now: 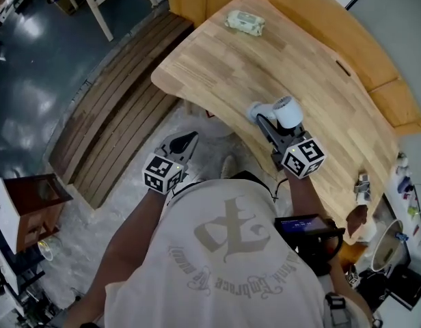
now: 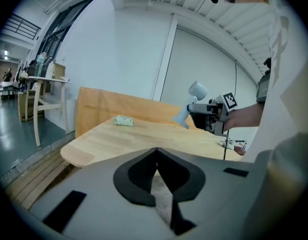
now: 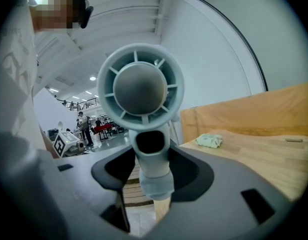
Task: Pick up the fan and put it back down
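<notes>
A small pale blue-grey handheld fan [image 1: 284,109] hangs just above the wooden table [image 1: 231,67], clear of its surface. My right gripper [image 1: 265,121] is shut on the fan's handle. In the right gripper view the round fan head [image 3: 140,86] stands upright over the jaws, which clamp the handle [image 3: 153,164] from both sides. The left gripper view shows the lifted fan [image 2: 196,91] at the right, over the table [image 2: 124,139]. My left gripper [image 1: 188,141] hovers off the table's near edge over the floor, jaws together and holding nothing [image 2: 156,151].
A pale green packet [image 1: 245,22] lies at the table's far end. Small items [image 1: 361,186] sit at its right end. An orange board [image 1: 299,5] backs the table. Slatted wooden planks [image 1: 121,108] lie on the floor at the left, near a brown box [image 1: 33,203].
</notes>
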The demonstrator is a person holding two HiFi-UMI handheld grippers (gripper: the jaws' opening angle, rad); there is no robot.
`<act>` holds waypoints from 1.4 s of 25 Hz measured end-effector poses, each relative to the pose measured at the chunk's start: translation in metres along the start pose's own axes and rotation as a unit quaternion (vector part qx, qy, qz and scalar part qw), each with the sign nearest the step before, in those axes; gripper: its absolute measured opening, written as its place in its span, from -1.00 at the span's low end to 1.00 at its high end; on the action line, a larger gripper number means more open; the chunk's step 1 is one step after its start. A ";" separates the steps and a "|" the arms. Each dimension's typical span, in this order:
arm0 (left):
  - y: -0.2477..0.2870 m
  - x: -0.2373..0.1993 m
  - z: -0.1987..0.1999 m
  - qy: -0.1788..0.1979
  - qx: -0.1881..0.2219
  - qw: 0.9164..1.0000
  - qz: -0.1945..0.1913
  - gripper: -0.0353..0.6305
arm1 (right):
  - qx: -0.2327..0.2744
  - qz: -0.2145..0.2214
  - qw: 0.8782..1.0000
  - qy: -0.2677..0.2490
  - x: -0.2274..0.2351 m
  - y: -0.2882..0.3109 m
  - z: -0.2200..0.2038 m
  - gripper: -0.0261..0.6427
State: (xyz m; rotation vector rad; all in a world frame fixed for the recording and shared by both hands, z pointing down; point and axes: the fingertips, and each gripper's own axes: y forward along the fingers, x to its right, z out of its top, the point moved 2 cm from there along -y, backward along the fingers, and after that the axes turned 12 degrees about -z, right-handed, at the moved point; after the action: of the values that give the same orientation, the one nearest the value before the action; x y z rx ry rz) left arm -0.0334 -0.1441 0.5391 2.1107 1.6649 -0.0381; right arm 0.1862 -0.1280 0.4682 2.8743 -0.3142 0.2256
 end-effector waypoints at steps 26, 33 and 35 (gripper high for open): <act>0.002 0.011 0.006 0.012 0.015 1.000 -0.016 -0.86 | 0.011 -0.021 1.000 0.017 -0.001 -0.042 -0.012 -0.26; 0.002 0.006 0.007 0.004 0.019 1.000 -0.002 -0.86 | 0.008 -0.015 1.000 0.017 0.004 -0.033 -0.010 -0.26; 0.003 0.004 0.008 0.002 0.020 1.000 0.001 -0.86 | 0.006 -0.013 1.000 0.016 0.007 -0.029 -0.009 -0.26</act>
State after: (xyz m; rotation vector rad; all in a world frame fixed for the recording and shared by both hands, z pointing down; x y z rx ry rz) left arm -0.0271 -0.1437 0.5316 2.1439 1.6769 -0.0664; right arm 0.1983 -0.0999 0.4720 2.8808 -0.2689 0.2703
